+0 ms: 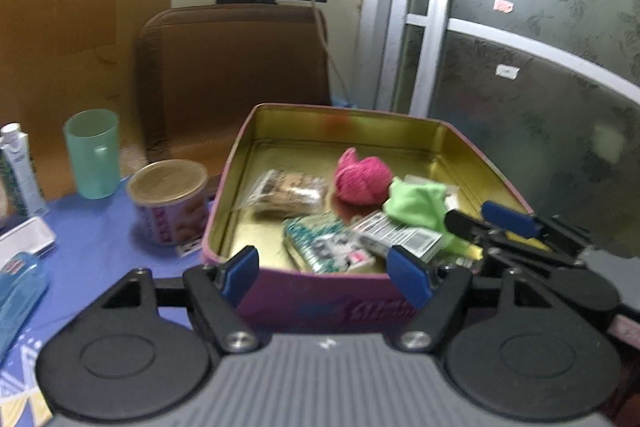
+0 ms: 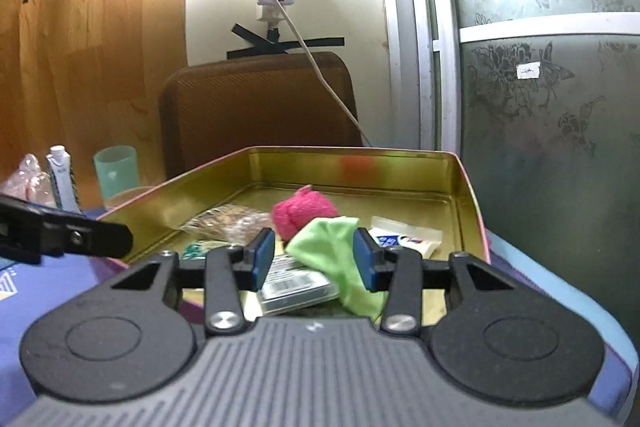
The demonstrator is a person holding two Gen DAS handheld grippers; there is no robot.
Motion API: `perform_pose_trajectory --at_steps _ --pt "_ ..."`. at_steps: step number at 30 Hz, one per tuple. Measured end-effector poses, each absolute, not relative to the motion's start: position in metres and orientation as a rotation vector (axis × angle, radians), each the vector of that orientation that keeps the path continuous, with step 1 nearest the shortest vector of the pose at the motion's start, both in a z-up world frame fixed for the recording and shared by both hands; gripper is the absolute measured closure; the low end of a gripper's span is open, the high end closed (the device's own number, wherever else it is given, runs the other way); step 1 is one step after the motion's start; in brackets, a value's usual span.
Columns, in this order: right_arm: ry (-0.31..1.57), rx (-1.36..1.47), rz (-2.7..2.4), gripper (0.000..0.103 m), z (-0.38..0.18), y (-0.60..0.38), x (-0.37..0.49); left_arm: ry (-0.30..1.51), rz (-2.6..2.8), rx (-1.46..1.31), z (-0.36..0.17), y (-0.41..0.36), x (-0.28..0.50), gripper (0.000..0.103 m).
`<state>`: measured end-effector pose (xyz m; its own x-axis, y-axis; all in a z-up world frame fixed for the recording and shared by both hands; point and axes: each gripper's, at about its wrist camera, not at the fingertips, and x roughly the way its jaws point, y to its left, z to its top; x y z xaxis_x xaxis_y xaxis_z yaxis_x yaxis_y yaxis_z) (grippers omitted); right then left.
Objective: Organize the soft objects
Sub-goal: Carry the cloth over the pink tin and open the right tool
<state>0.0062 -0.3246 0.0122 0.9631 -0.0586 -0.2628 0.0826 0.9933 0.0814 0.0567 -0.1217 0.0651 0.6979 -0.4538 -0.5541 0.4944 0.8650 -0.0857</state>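
Open pink tin (image 1: 304,301) on the blue-clothed desk (image 1: 100,239), already loaded: pink yarn ball (image 1: 362,179), green cloth (image 1: 418,201), cookie packet (image 1: 288,191) and small cartons inside. Can (image 1: 170,203), green cup (image 1: 93,153) left outside. Left gripper (image 1: 322,275) fingers wide and empty before the tin; right gripper (image 2: 314,257) fingers parted around the cloth, pressing nothing. Sorting seemingly near done.

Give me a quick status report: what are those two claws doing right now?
Left gripper open, empty, at tin front wall. Right gripper open, green cloth beyond its tips, not pinched. Pink cloth in tin. Packets crowd around.
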Motion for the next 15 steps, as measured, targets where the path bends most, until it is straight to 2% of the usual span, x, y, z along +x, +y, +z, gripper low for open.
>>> perform_pose_trajectory --at_steps 15 --pt "0.222 0.124 0.002 0.057 0.028 -0.281 -0.005 0.664 -0.361 0.054 0.044 -0.053 0.045 0.028"
